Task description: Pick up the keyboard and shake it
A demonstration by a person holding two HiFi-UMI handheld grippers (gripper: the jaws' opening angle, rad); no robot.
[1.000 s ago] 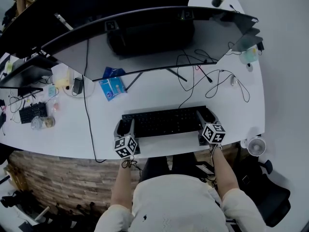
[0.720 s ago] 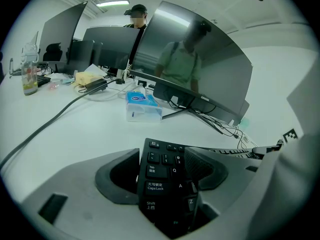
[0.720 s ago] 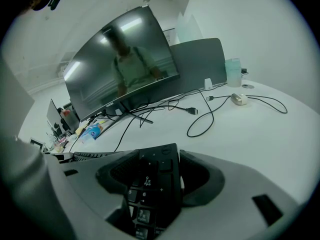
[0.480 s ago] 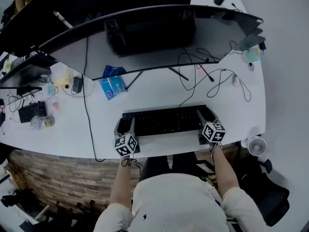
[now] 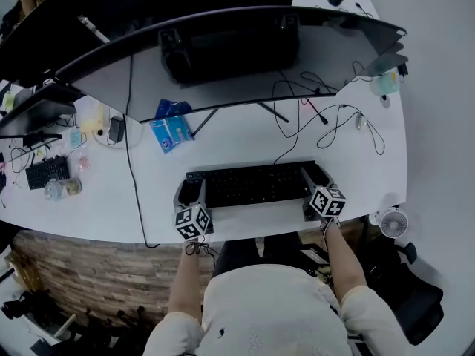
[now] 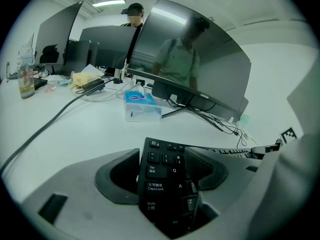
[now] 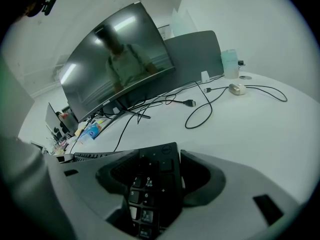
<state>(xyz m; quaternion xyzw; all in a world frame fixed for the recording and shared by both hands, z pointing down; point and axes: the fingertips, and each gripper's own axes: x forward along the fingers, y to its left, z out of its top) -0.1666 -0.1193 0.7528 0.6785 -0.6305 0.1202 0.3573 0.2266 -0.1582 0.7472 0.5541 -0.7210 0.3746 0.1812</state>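
Note:
A black keyboard (image 5: 252,185) lies across the near part of the white desk (image 5: 371,169), in front of me. My left gripper (image 5: 189,193) is shut on its left end, and my right gripper (image 5: 318,178) is shut on its right end. In the left gripper view the Tab and Caps Lock end of the keyboard (image 6: 162,176) sits clamped between the jaws of the left gripper (image 6: 165,181). The right gripper view shows the number-pad end of the keyboard (image 7: 152,181) clamped in the right gripper (image 7: 150,184). I cannot tell whether the keyboard is off the desk.
A wide curved monitor (image 5: 223,58) stands behind the keyboard. A blue tissue pack (image 5: 171,132) lies left of its stand. Loose cables (image 5: 326,117) and a mouse (image 5: 361,123) lie at the right. A small fan (image 5: 392,221) sits off the desk's right corner. A second keyboard (image 5: 46,170) lies far left.
Both grippers stay clamped on the keyboard's ends. The keyboard and grippers have shifted only a few pixels up and to the left in the head view.

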